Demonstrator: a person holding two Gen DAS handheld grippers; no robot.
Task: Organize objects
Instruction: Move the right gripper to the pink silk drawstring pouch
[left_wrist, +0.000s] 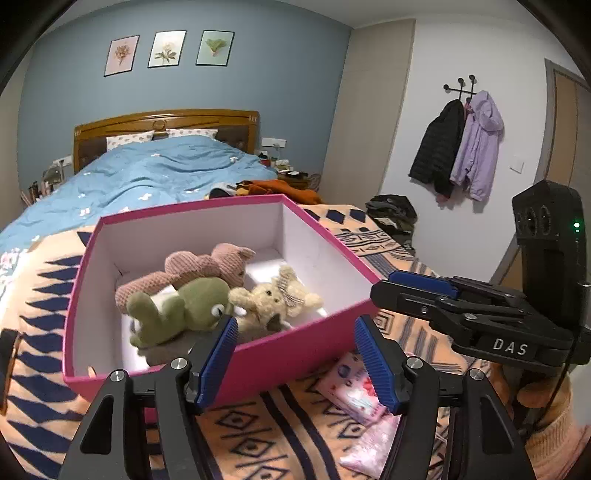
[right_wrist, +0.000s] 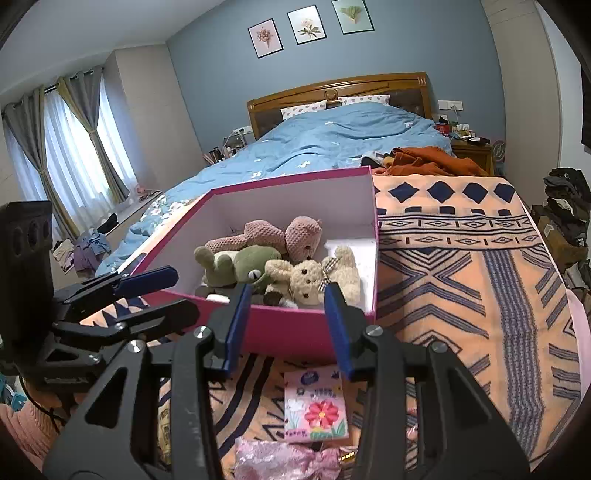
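Plush toys, a knitted pink one, a green frog and a cream bear, lie in the pink cardboard box just beyond both jaws. Left gripper and right gripper stand spread, empty; a flowered packet lies beneath them.

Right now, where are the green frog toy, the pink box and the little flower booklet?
green frog toy (right_wrist: 243, 267), right wrist view, on its body.
pink box (left_wrist: 295, 354), left wrist view, on its near outer wall.
flower booklet (right_wrist: 317, 406), right wrist view, on its cover.
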